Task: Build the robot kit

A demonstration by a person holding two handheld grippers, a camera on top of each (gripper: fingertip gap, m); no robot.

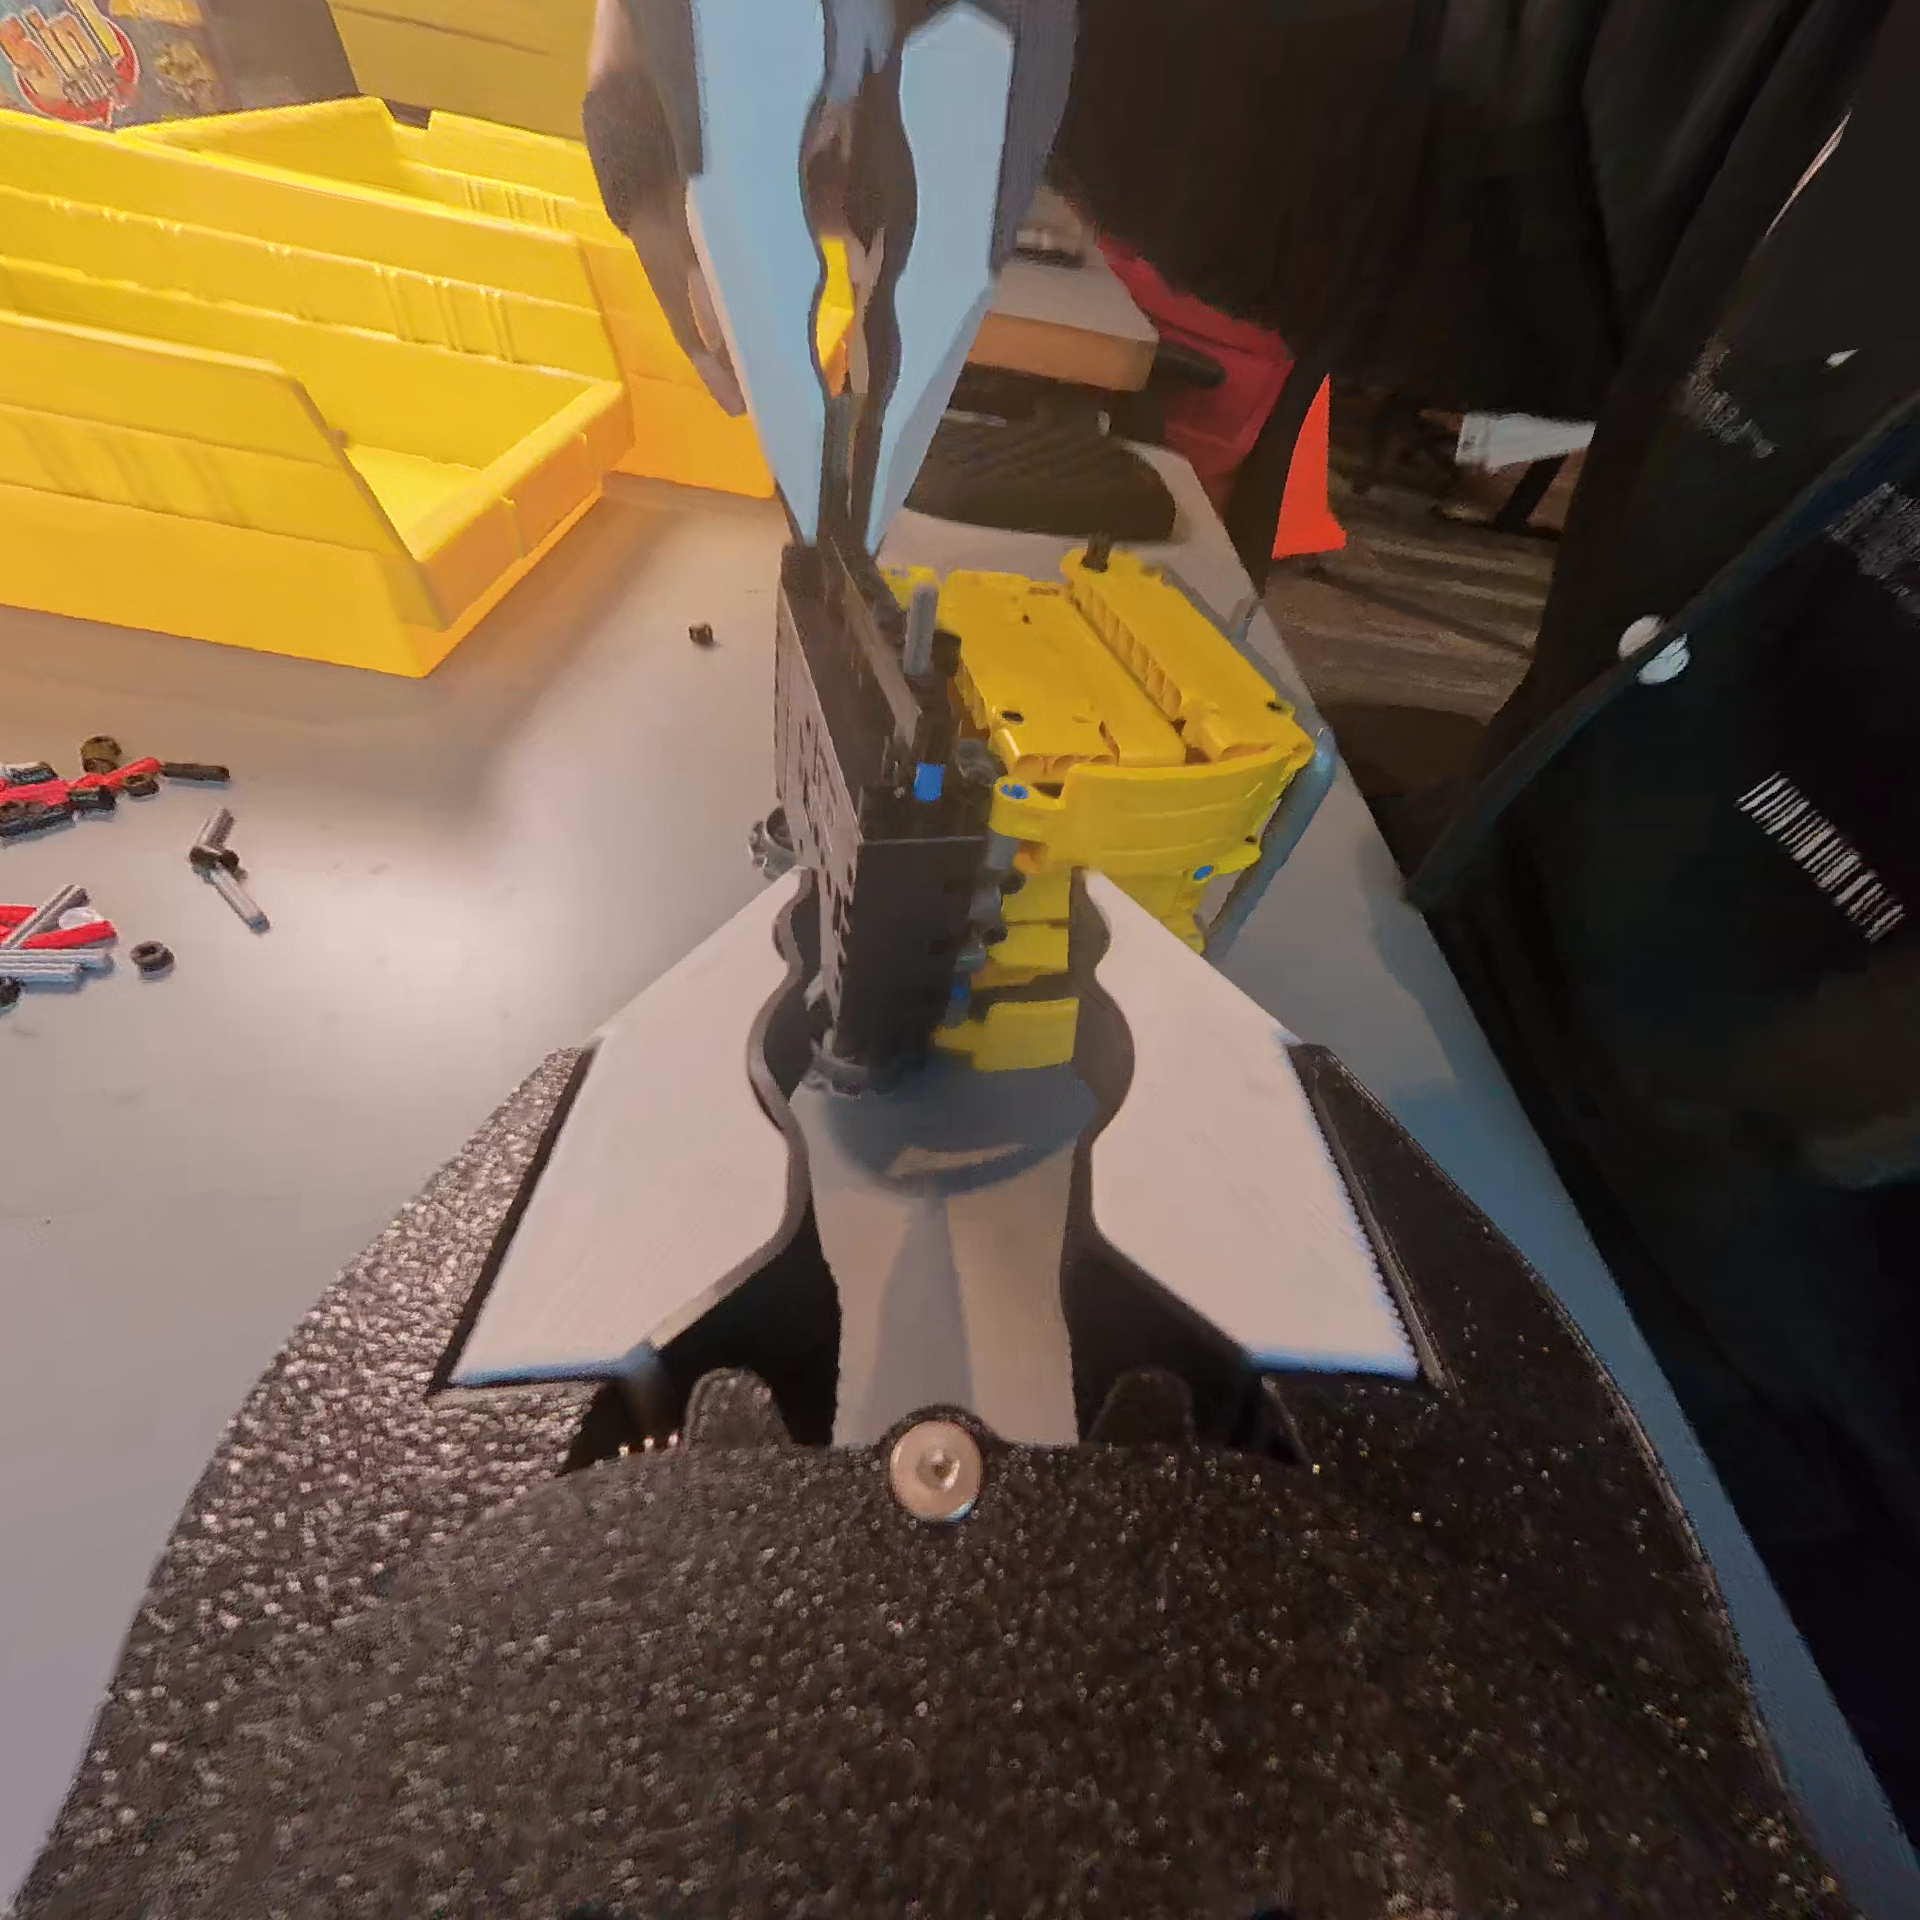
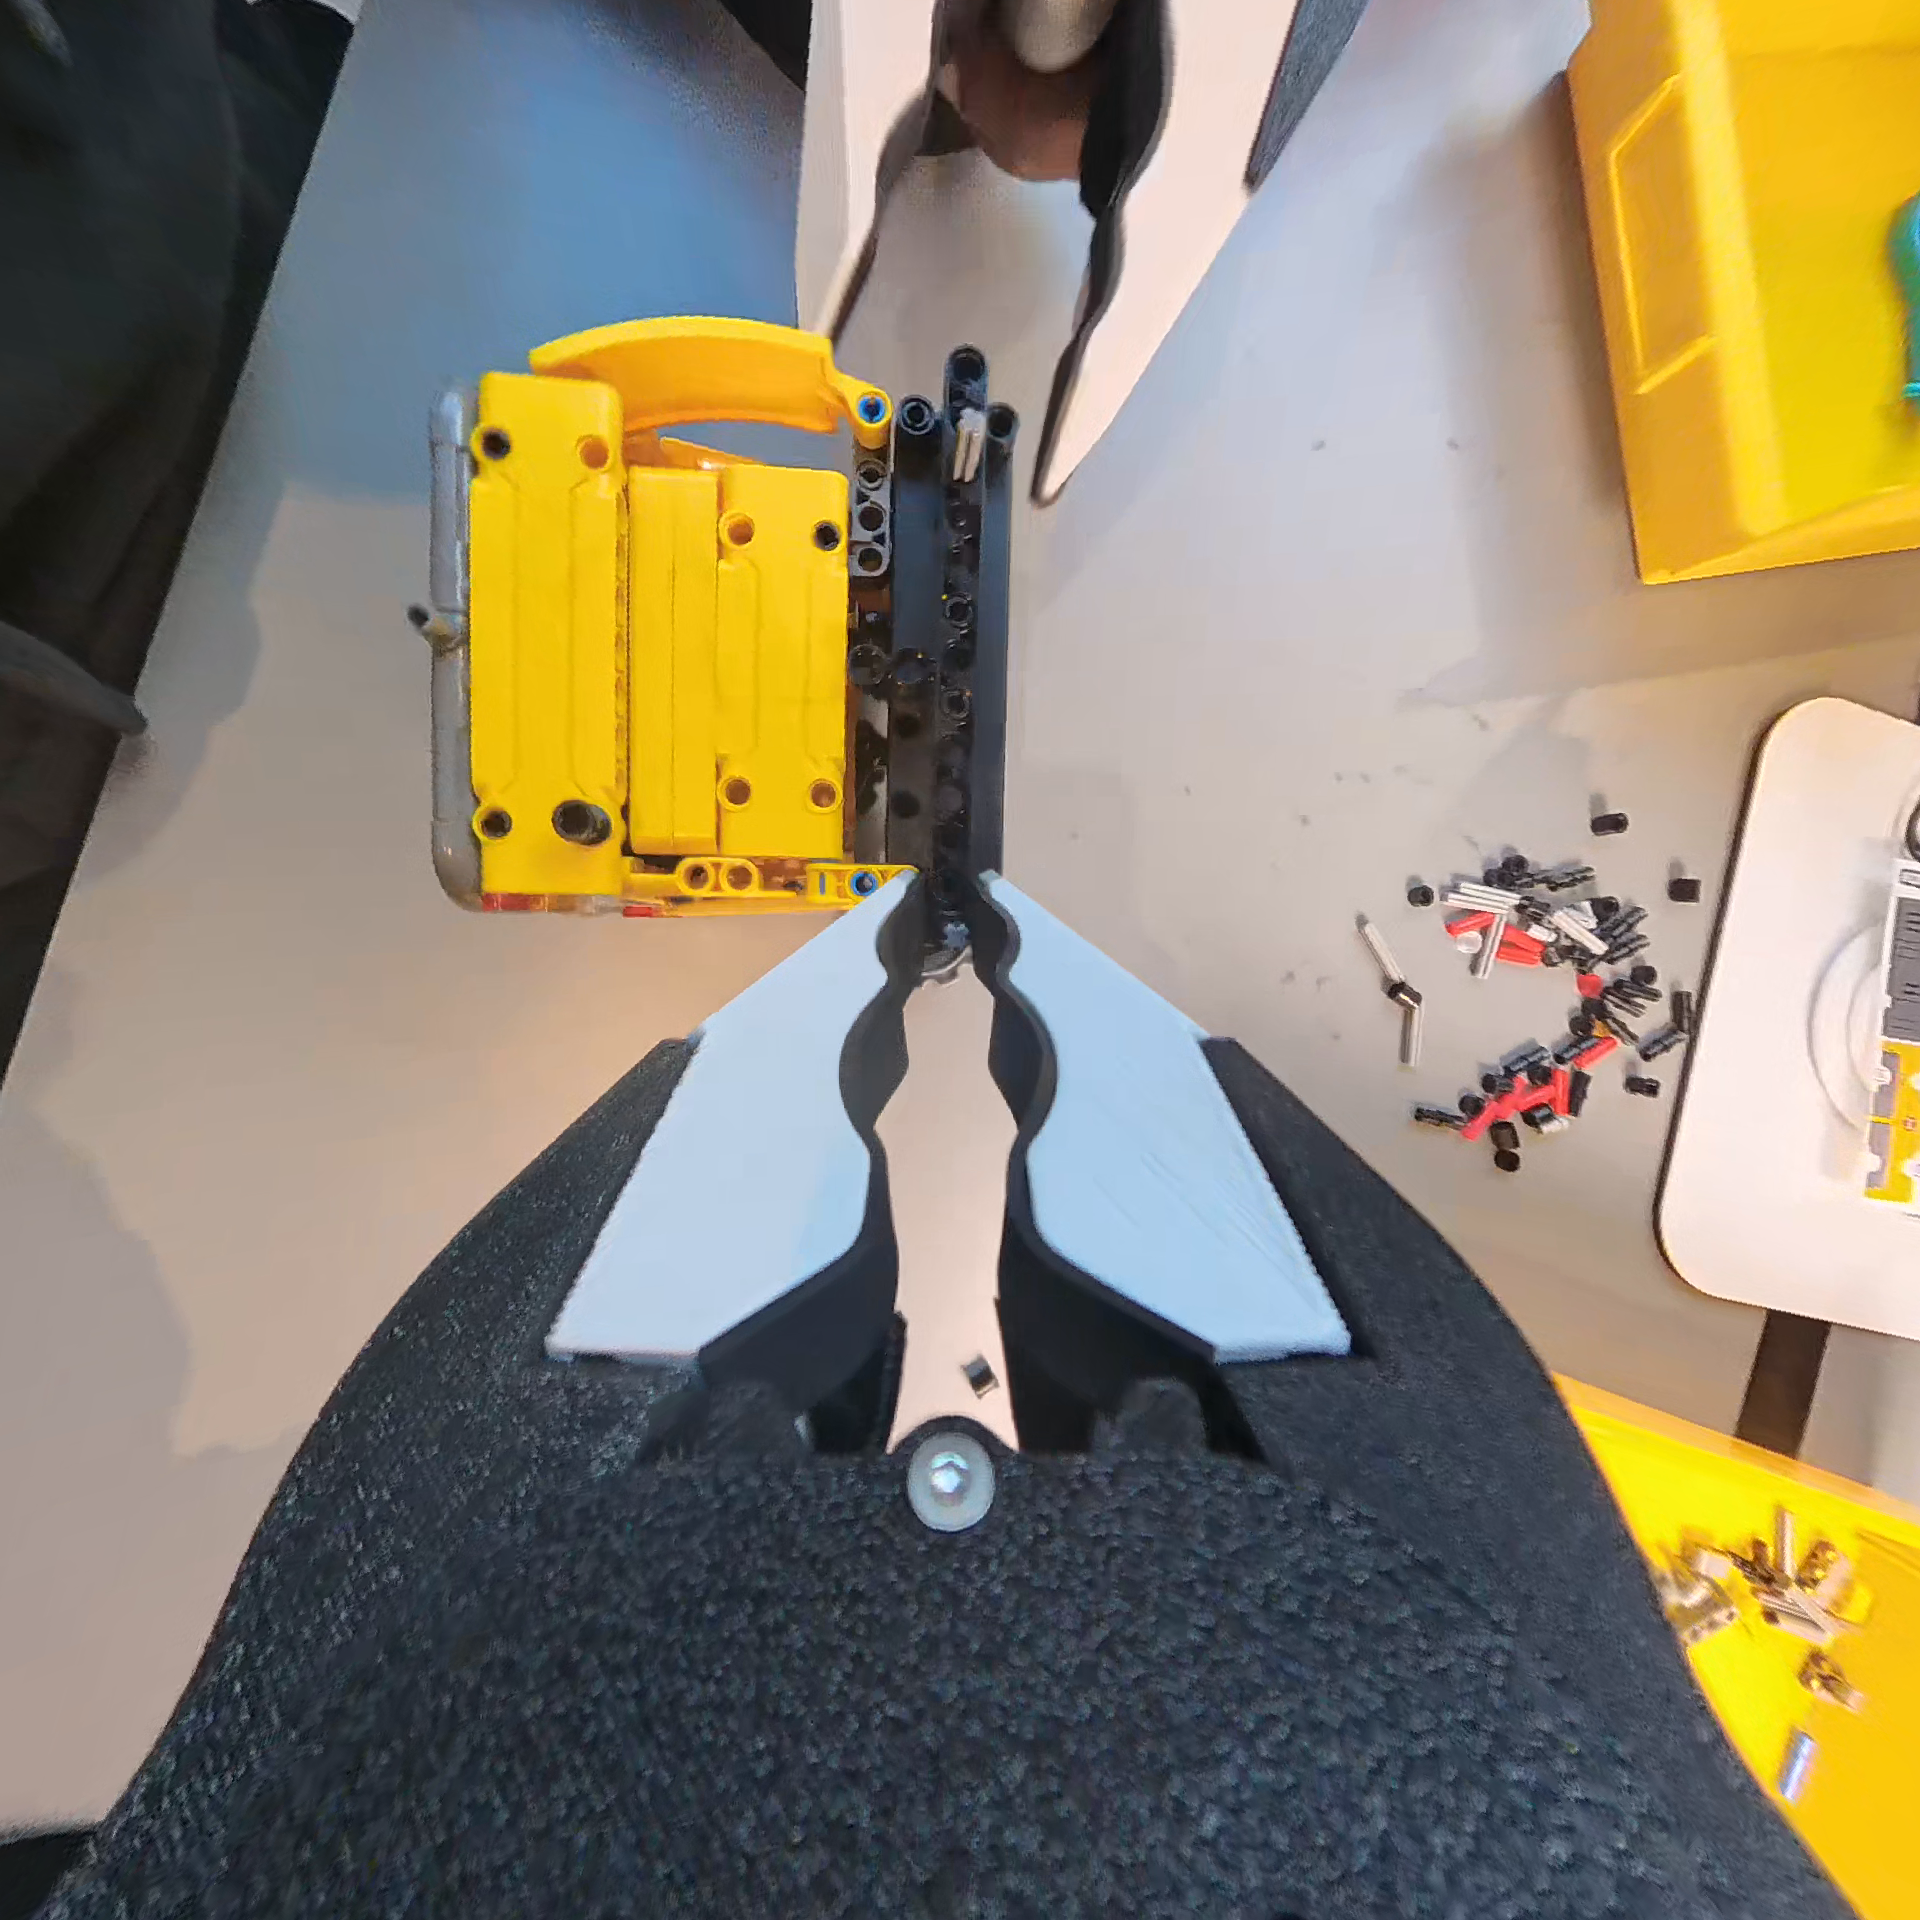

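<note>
The yellow and black brick model (image 2: 717, 634) is sitting on the grey table (image 2: 1247, 675), close to the table's edge in both views. A black beam section (image 2: 951, 644) is running along one side of the model, with a short grey axle (image 2: 968, 442) sticking out near its far end in the right wrist view.

The right gripper (image 2: 948, 914) is pinching the near end of the black beam section; its jaws are nearly together, closed on the beam. In the left wrist view this same gripper (image 1: 842, 520) is coming down from above onto the top of the black section.

The left gripper (image 1: 940, 977) is straddling the lower part of the model, jaws spread wide on either side of the black and yellow parts; whether the pads are pressing the model cannot be told.

A scatter of small red, black and grey loose pins (image 2: 1538, 987) is lying on the table to the right of the model in the right wrist view, well apart from it. A white tray (image 2: 1766, 1039) is sitting just beyond the pins. Yellow bins (image 1: 260, 416) are standing at the far left in the left wrist view. One small black piece (image 1: 702, 632) is lying alone between the bins and the model.
</note>
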